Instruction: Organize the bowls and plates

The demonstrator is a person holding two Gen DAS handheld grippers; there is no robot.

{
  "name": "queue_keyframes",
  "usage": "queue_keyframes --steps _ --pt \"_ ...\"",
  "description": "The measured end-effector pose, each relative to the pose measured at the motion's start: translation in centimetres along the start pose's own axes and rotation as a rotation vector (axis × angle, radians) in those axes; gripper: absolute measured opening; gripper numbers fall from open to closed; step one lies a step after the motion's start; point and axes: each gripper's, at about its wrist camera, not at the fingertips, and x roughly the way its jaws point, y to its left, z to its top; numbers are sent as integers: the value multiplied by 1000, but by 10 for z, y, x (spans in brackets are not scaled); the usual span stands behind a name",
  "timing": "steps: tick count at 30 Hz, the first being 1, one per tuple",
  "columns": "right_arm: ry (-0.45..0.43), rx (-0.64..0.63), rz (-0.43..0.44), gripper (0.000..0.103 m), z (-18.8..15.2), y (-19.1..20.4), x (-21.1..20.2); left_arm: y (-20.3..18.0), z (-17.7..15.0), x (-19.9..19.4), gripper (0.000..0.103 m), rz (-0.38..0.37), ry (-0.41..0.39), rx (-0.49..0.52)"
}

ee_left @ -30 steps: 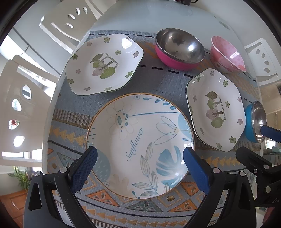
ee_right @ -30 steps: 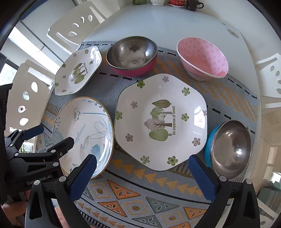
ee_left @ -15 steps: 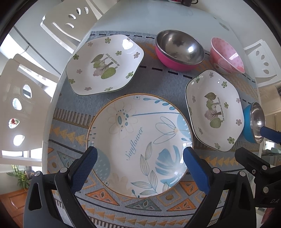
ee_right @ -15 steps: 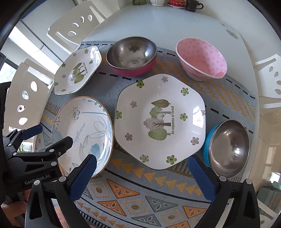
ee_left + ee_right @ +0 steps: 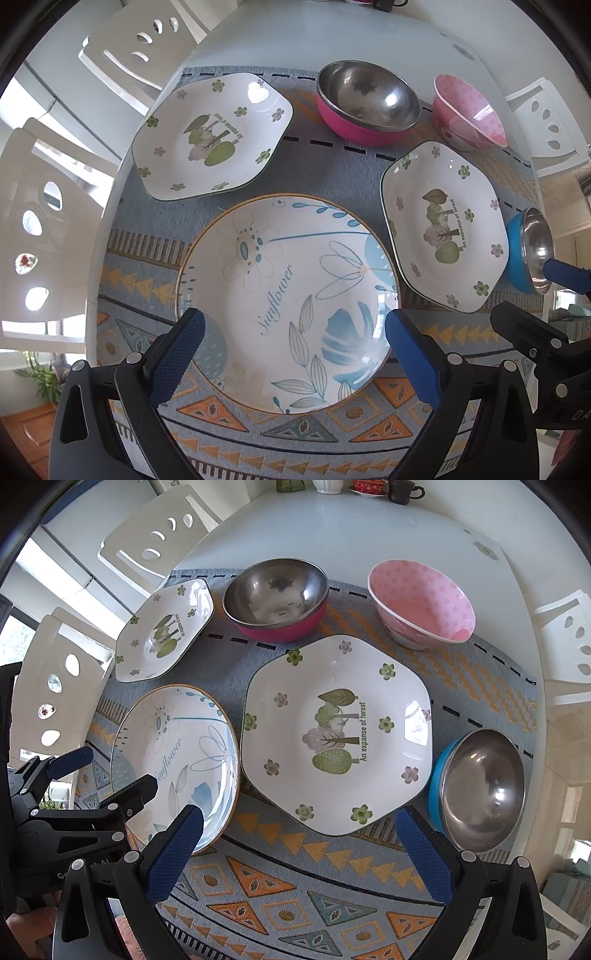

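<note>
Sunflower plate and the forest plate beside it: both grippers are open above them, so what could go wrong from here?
1. The sunflower plate and the near forest plate lie almost rim to rim, so lifting either may knock the other.
2. The left gripper and right gripper hover side by side and might collide.
3. The blue steel bowl sits near the table edge, and a nudge could push it off.

A home dining room: a white worktop (image 5: 332, 535) with a patterned runner (image 5: 295, 886), white cut-out chairs (image 5: 159, 542) around it, cups (image 5: 400, 491) at its far edge.
</note>
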Motion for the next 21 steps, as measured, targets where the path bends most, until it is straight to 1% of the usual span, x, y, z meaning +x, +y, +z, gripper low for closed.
queue_keyframes --steps 21 --pt "12 1 9 103 -1 -1 7 0 1 5 98 -18 12 -8"
